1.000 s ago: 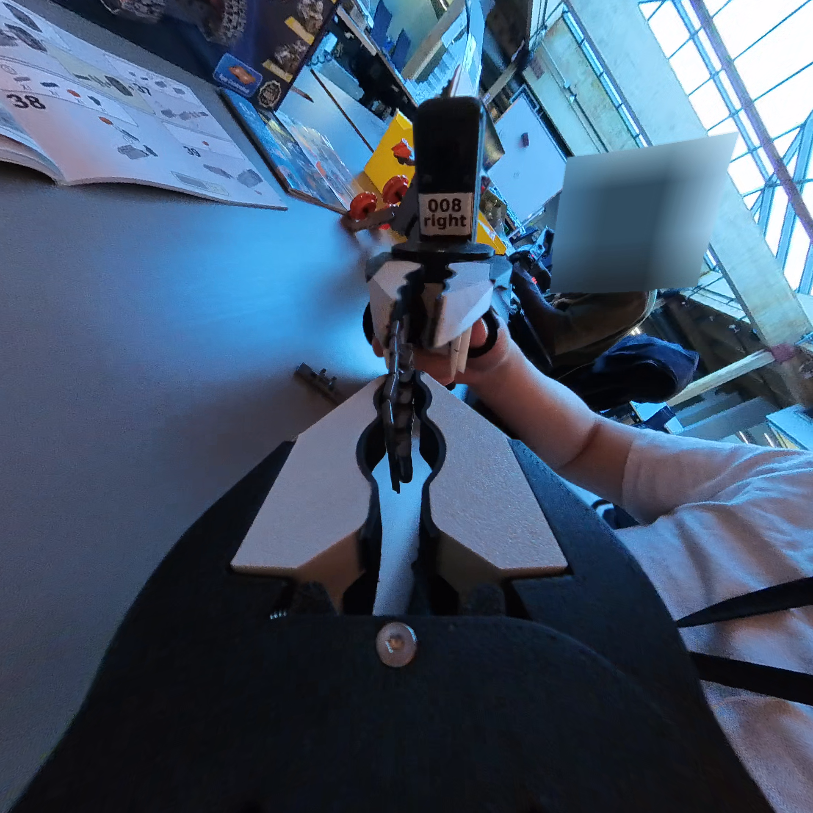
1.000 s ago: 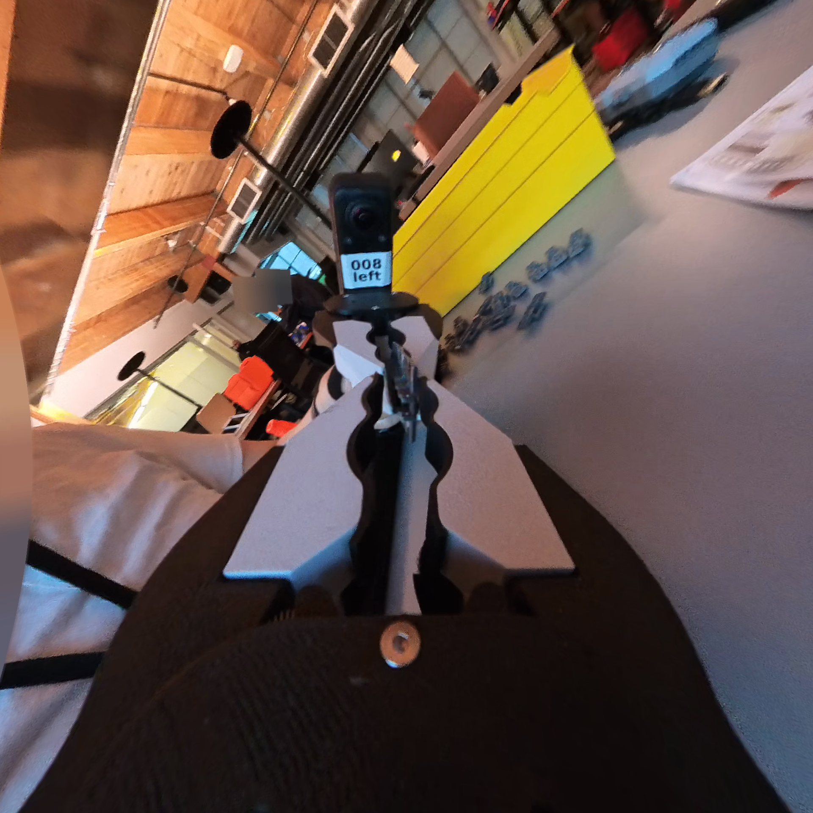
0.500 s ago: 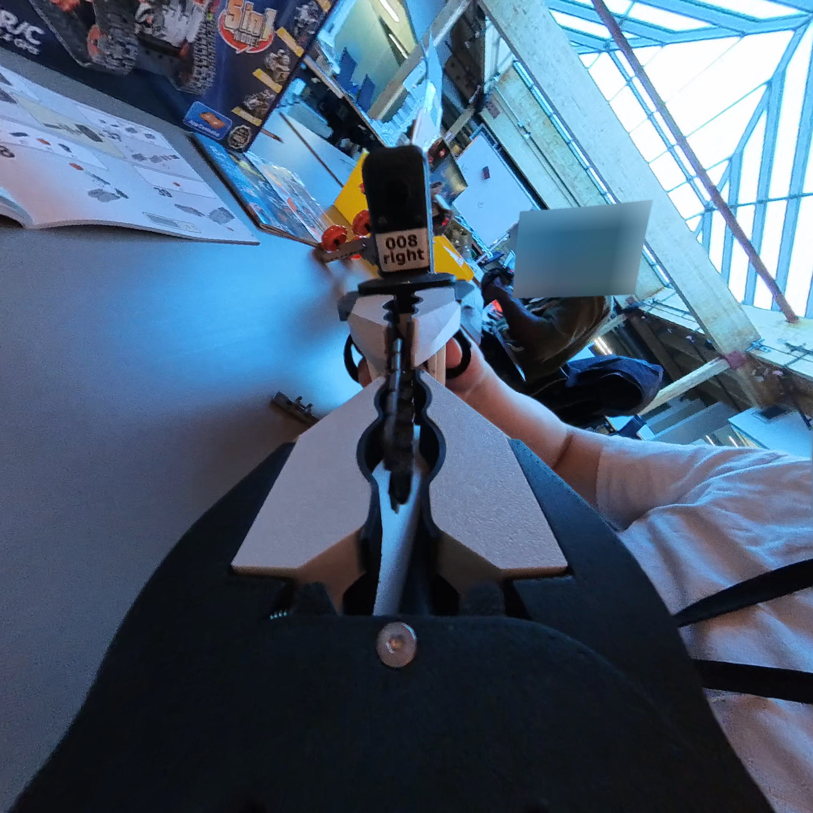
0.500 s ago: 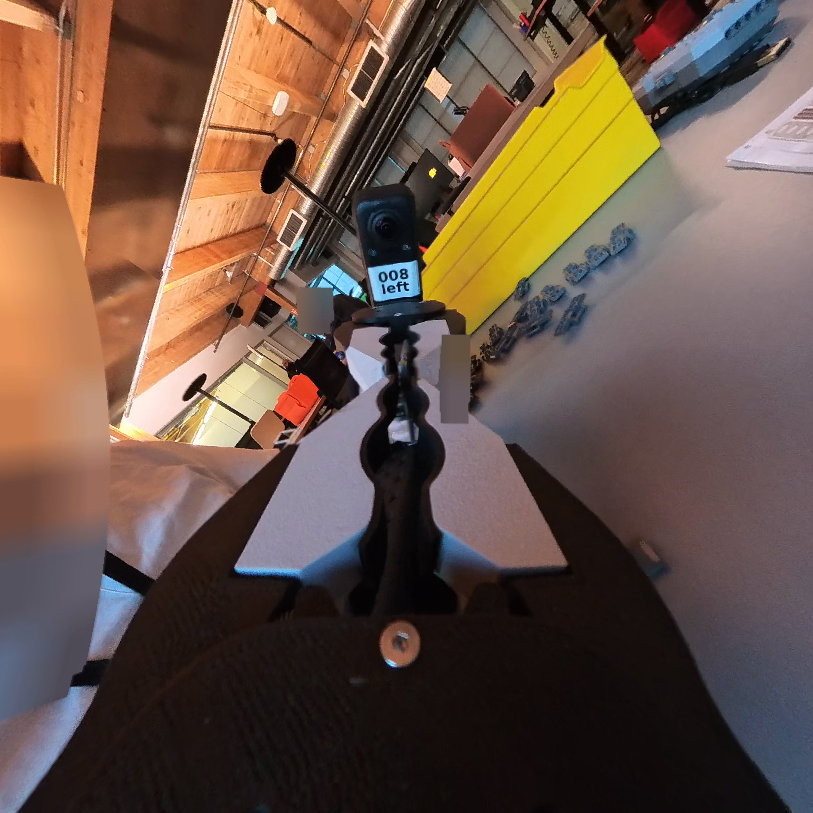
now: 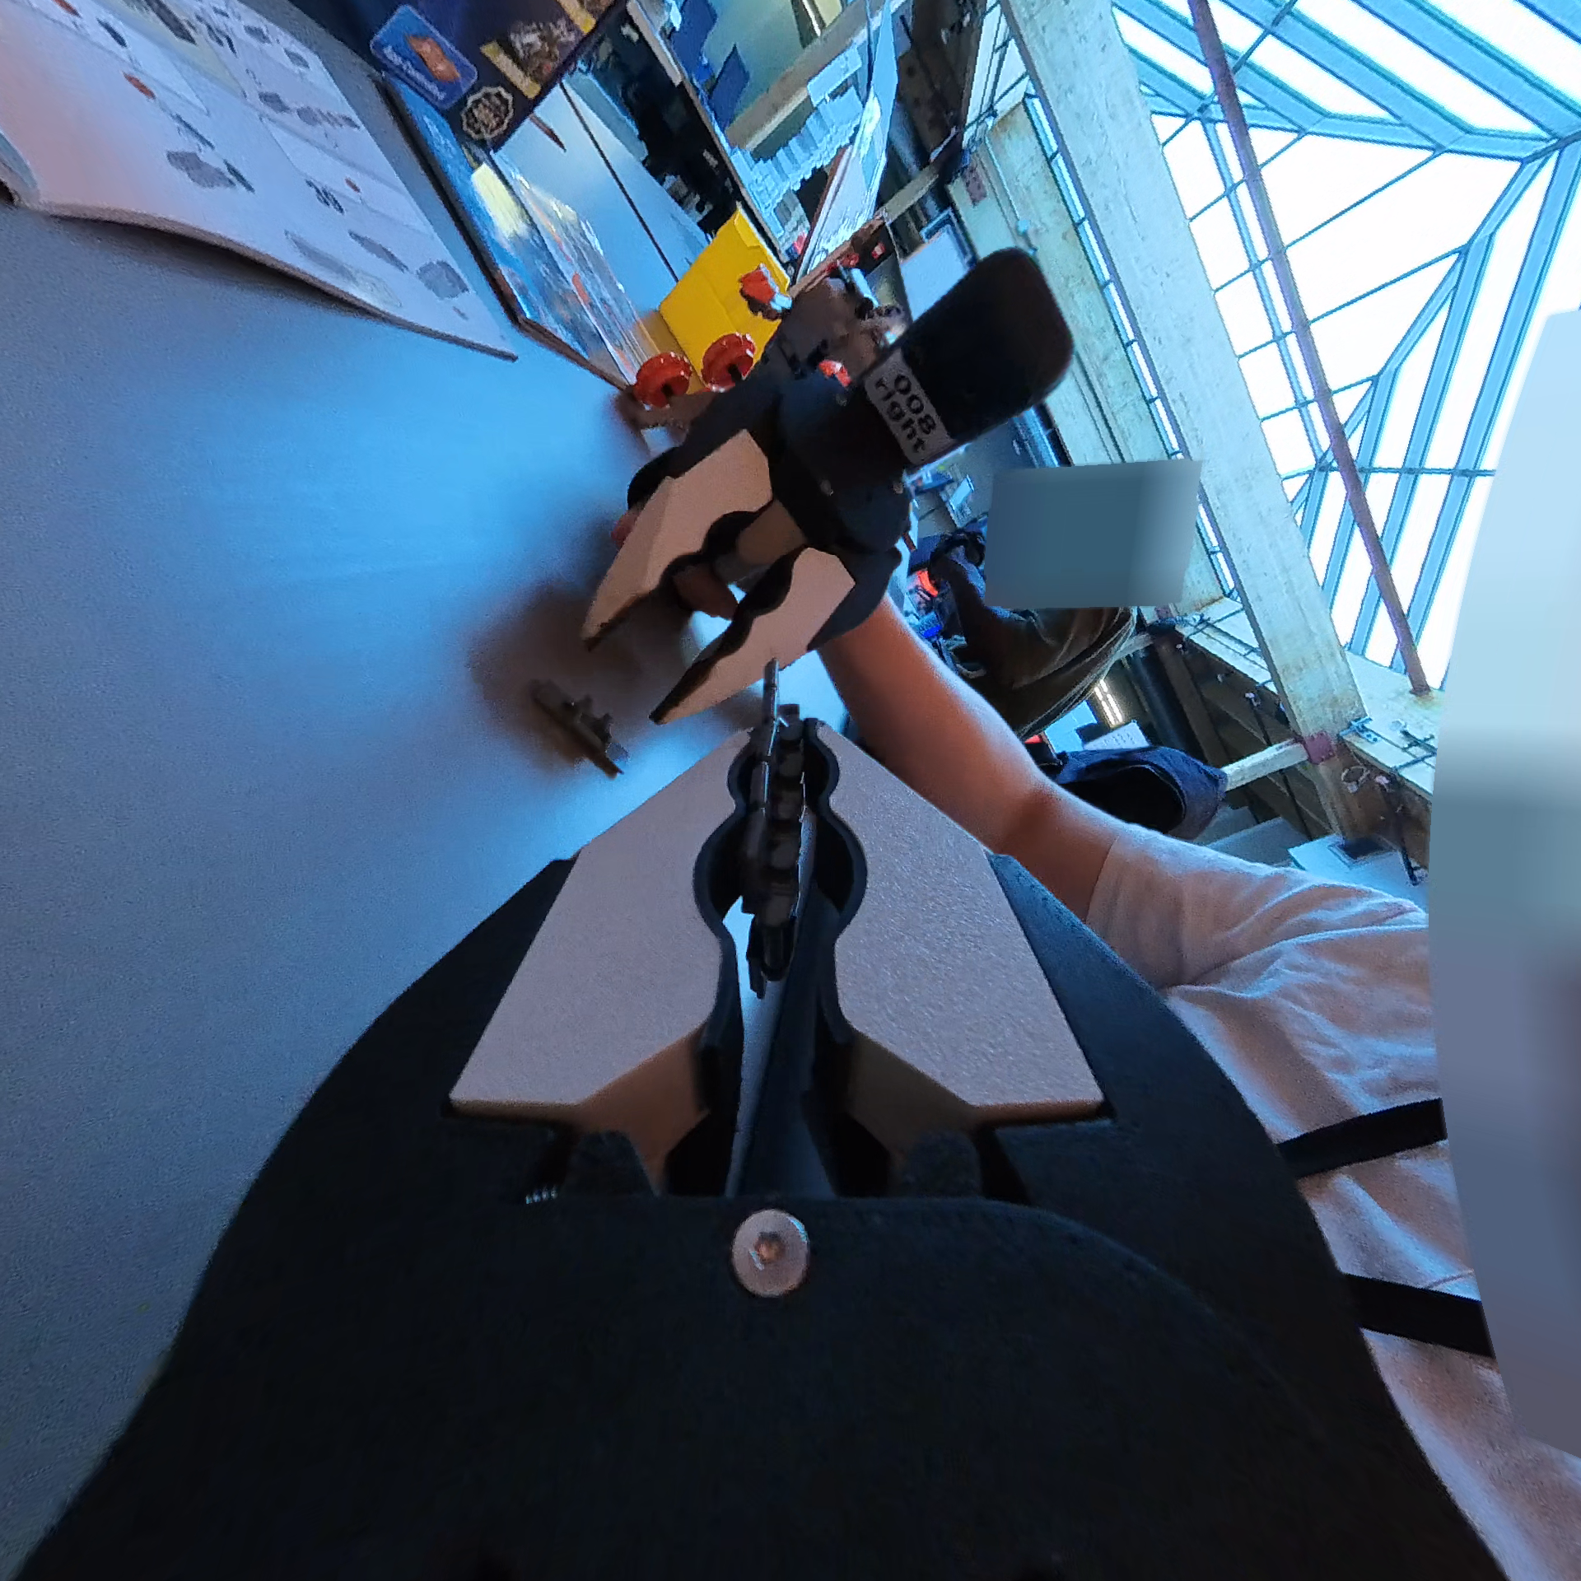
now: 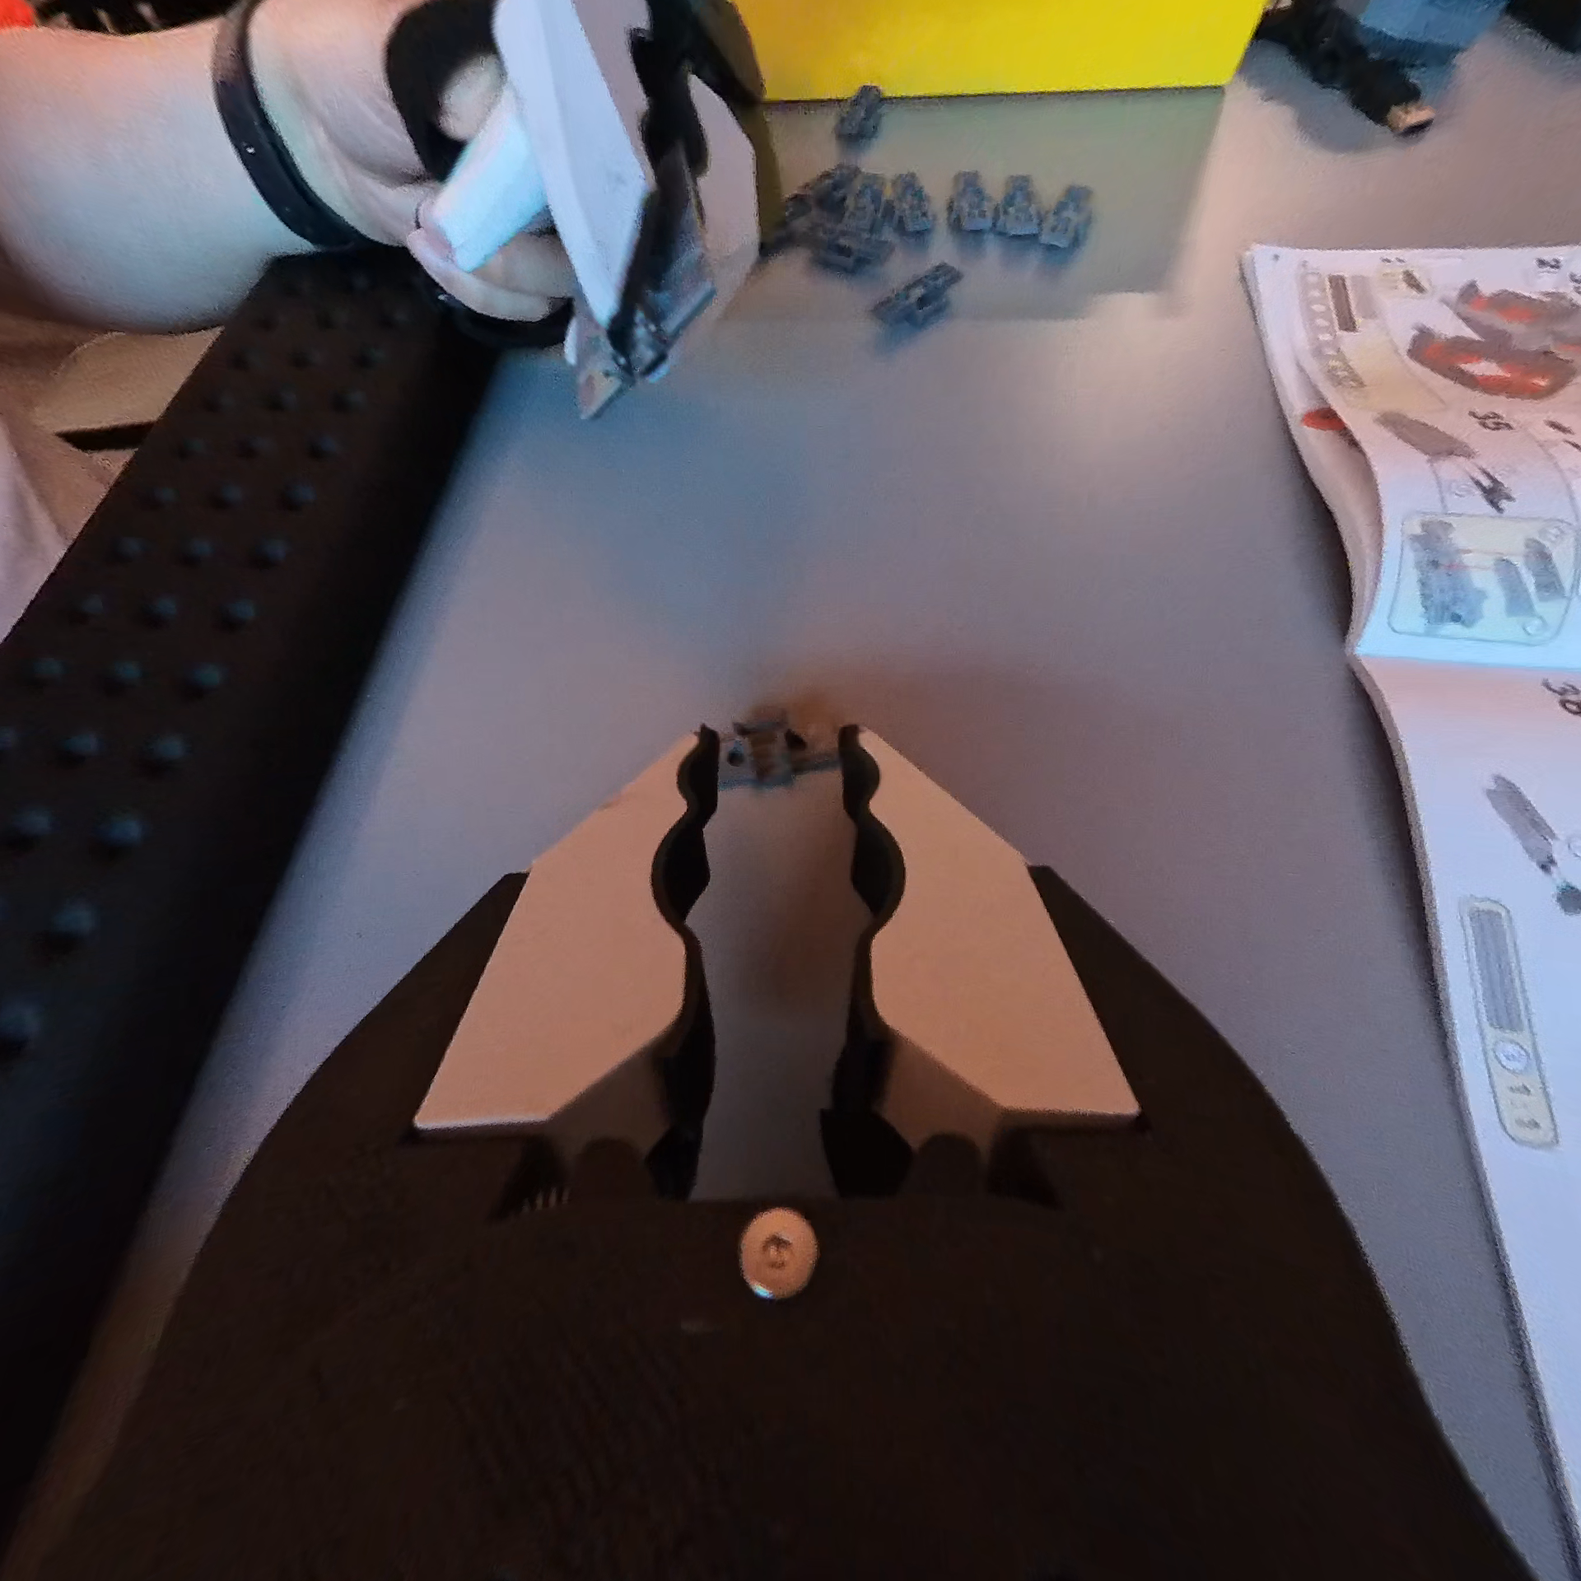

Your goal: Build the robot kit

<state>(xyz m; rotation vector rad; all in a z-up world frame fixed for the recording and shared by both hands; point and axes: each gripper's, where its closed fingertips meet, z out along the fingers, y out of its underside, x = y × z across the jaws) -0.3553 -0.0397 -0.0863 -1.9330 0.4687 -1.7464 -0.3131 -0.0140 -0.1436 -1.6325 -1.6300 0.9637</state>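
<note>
My left gripper [image 5: 780,736] is shut on a short dark grey chain of track links [image 5: 774,843] and holds it above the grey table [image 5: 214,684]. It also shows in the right wrist view [image 6: 633,342], with the links [image 6: 676,295] between its fingers. My right gripper [image 6: 774,736] is open and low over the table. A small grey link piece [image 6: 764,753] lies on the table between its fingertips. In the left wrist view the right gripper [image 5: 624,676] hangs open just beside that piece [image 5: 575,725].
Several loose grey links [image 6: 941,214] lie before a yellow bin [image 6: 984,43]. An open instruction booklet [image 6: 1454,513] lies at the right, a black studded plate [image 6: 171,599] at the left. A toy box [image 5: 479,68] and an orange-wheeled model [image 5: 727,359] stand farther back. Some 8 cm of space lies between my two pairs of fingers. The black studded plate [image 6: 171,599] is about equally far from each gripper, around 15 cm.
My right gripper has let go of the chain, opened and swung down to the table around the small link piece. My left gripper still holds the chain.
</note>
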